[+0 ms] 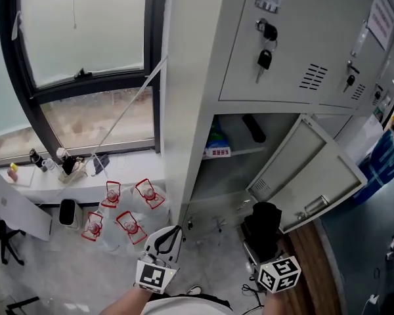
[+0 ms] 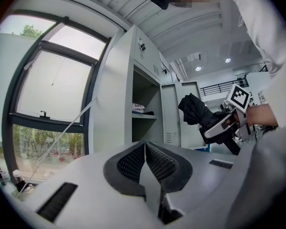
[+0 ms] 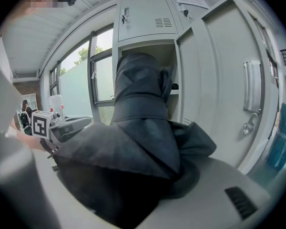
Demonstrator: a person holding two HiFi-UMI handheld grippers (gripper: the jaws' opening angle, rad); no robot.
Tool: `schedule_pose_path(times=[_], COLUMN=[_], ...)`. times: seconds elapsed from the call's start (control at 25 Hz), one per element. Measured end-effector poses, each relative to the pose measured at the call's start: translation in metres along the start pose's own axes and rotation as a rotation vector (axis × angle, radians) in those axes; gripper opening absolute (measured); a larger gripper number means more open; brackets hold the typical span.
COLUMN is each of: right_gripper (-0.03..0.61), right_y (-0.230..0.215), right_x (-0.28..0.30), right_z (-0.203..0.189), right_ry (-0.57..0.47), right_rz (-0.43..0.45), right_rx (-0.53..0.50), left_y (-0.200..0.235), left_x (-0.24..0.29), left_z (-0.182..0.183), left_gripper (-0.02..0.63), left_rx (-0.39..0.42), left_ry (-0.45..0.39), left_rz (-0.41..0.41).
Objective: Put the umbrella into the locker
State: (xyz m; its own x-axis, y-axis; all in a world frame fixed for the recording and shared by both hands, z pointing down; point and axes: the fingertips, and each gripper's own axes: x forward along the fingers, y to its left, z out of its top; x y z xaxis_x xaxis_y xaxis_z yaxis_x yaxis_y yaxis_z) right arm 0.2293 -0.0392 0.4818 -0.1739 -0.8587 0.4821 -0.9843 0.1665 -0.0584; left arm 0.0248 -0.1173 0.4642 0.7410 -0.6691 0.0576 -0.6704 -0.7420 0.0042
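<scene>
Presently we find the folded black fabric umbrella (image 3: 138, 128) clamped in the right claw (image 1: 261, 243), lower centre, short of the open grey metal locker (image 1: 184, 110); left claw (image 2: 145, 162) pressed together, empty. Placing it inside remains.

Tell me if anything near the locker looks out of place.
Mostly tidy. One thin white strip hangs slanted across the window, from the locker edge down toward the ledge. Water bottles sit clustered on the floor below it.
</scene>
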Motion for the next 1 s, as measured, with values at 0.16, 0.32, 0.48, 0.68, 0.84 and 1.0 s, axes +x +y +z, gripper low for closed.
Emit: schedule_pose_path(times=[0.16,0.32,0.48,0.68,0.84,1.0], right_gripper=[0.206,0.206,0.206,0.204,0.204,0.204], right_y=[0.003,0.0,-0.005,-0.009,-0.009,-0.014], right_x=[0.006,0.015,0.025,0.062,0.094,0.116], right_z=[-0.002,-0.003,-0.006,-0.008,-0.002,0.002], right_ry=[0.013,0.031,0.049,0.09,0.105,0.123], right_rz=[0.008,0.0,-0.003,-0.017,-0.017,-0.01], right_rx=[0.005,-0.01,-0.014,-0.06,-0.116,-0.156], left_y=[-0.002,-0.006,-0.009,-0.012,-0.011,-0.007], left_x=[0.0,0.0,0.0,-0.002,-0.003,-0.006], left_z=[0.001,0.0,0.002,0.005,0.006,0.004], left_gripper=[0.028,0.028,0.028,0.028,0.028,0.028], left_rx=[0.017,0.033,0.037,0.038,0.021,0.02], left_ry=[0.022,0.043,0.043,0.018,0.01,0.015], left_rz=[-0.027,-0.057,-0.084,-0.106,-0.099,-0.09])
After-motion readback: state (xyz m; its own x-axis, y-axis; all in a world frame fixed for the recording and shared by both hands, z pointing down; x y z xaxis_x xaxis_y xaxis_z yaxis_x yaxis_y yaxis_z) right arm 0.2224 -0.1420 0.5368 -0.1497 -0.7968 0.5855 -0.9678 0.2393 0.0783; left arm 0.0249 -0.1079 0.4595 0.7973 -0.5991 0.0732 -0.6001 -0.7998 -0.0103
